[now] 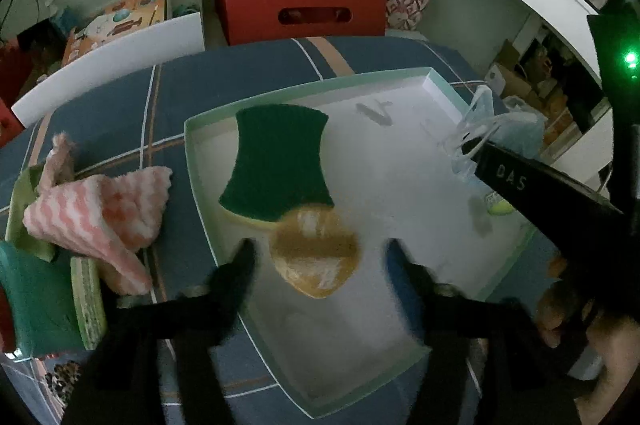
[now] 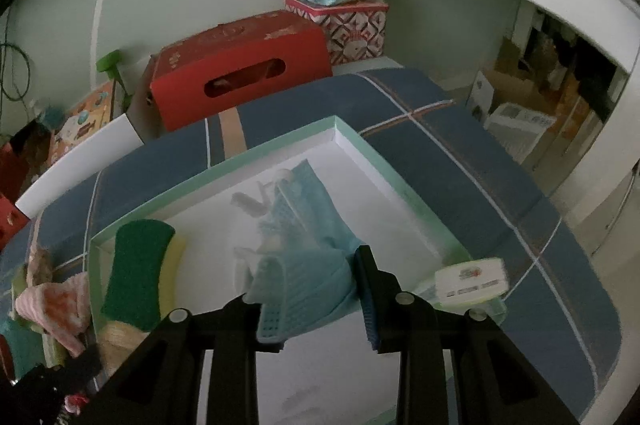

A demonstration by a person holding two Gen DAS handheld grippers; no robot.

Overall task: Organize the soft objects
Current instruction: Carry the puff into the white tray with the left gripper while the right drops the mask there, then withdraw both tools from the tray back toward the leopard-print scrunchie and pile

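The left gripper point(image 1: 320, 257) stands wide apart over the shallow white tray with a pale green rim point(image 1: 192, 161); a round tan scrubbing pad point(image 1: 316, 257) lies free between its fingers, touching the green and yellow sponge point(image 1: 276, 161). The right gripper point(image 2: 316, 289) holds a light blue cloth point(image 2: 304, 265) over the tray.

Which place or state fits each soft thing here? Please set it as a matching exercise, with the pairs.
Things:
1. green and yellow scouring sponge
2. tan round loofah pad
3. light blue mesh cloth
4. pink and white striped cloth

Places or states:
A. held between the right gripper's fingers
B. outside the white tray, on the blue checked cover
C. in the tray, between the left gripper's open fingers
D. in the tray near its left wall

Pairs: 1-D, 2-C, 3-A, 4-B
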